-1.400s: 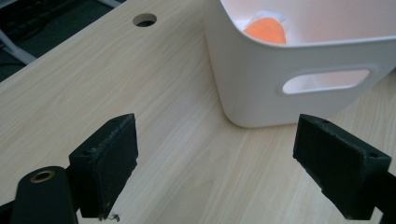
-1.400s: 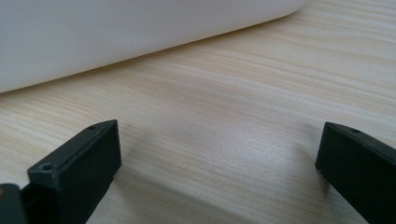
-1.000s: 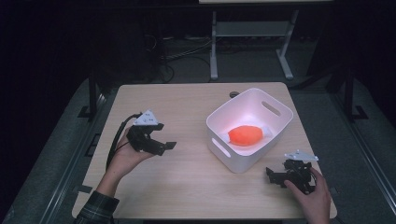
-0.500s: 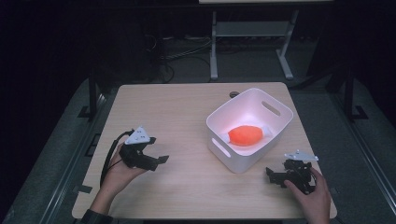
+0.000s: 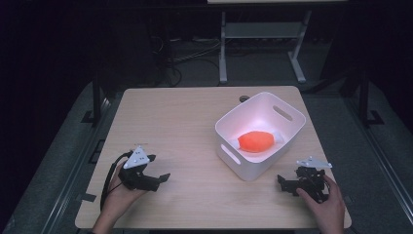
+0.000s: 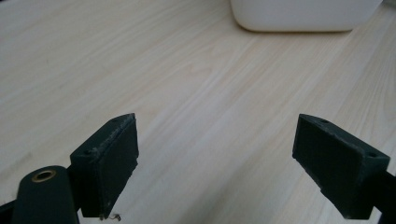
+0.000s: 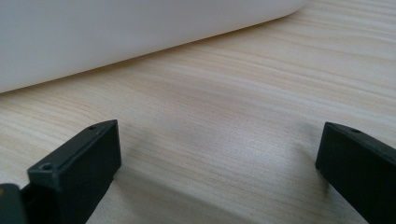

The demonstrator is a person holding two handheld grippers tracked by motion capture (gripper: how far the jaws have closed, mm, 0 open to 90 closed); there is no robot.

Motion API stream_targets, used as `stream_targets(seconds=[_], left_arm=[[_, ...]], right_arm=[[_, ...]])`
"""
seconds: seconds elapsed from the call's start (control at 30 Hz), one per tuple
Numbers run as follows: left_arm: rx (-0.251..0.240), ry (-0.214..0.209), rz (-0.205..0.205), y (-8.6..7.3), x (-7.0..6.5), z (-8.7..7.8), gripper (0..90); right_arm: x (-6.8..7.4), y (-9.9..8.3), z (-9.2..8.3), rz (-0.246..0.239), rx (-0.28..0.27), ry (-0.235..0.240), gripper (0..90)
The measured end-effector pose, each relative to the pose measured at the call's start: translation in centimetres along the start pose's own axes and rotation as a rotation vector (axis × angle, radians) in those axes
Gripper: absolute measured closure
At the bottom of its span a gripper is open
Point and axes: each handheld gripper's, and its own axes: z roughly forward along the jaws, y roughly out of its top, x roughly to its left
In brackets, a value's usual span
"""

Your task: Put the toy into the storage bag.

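Nearest the person, the left gripper (image 5: 157, 176) rests low over the near left part of the desk (image 5: 185, 126), its fingers (image 6: 108, 163) spread wide with nothing between them, and the right gripper (image 5: 285, 184) sits at the near right corner, its fingers (image 7: 81, 165) likewise parted and empty, pointing at the white wall close ahead. Just beyond the right gripper stands the white tub (image 5: 229, 126), and inside it lies the orange object (image 5: 257, 141), on the tub's floor a little toward the near side, beside something pale that is too small to make out. If the orange object is the thing to fetch, the better hand looks like the right one, being nearer: lift clear of the rim first, come down from above with the fingers wide, straddle the object across its narrow side, and close gently, since it looks soft and rounded and may slip or squash
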Motion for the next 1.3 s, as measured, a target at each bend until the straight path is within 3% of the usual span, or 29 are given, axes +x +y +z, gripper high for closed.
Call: stream_targets(seconds=[0.37, 0.77, 0.9, 1.3], left_arm=[[0.088, 0.024, -0.023, -2.9, 0.2, 0.3, 13.6], [0.139, 0.005, -0.025, -4.0, -0.5, 2.1, 13.5], [0.097, -0.005, -0.024, -4.4, -0.8, 2.3, 12.8], [0.096, -0.004, -0.026, -4.4, -0.8, 2.3, 12.9]], right_arm=[[0.0, 0.0, 0.0, 0.000, 0.000, 0.000, 0.0], [0.0, 0.0, 0.0, 0.000, 0.000, 0.000, 0.0], [0.0, 0.0, 0.0, 0.000, 0.000, 0.000, 0.0], [0.0, 0.0, 0.0, 0.000, 0.000, 0.000, 0.0]])
